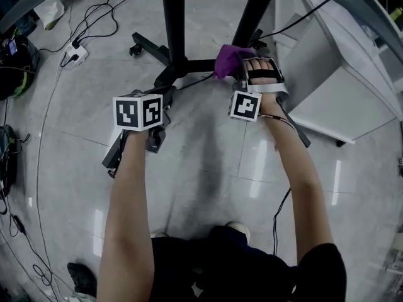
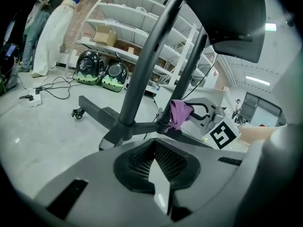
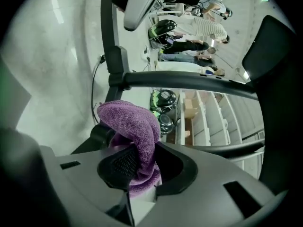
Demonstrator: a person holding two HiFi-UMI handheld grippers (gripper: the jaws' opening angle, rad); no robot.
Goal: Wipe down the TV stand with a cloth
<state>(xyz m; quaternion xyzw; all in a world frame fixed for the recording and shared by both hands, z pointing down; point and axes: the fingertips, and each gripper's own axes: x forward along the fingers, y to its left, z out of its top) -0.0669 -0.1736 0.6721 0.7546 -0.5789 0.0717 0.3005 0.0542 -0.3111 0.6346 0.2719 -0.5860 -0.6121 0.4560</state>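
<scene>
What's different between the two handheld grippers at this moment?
The right gripper is shut on a purple cloth; the left gripper is shut on nothing. The right gripper holds its cloth against a post of the TV stand; the left gripper hangs back. Both carry marker cubes.

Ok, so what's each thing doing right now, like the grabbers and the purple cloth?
TV stand, upright on the floor.
Purple cloth, bunched, against the TV stand's pole.
Right gripper, shut on the purple cloth.
Left gripper, shut, holding nothing.
</scene>
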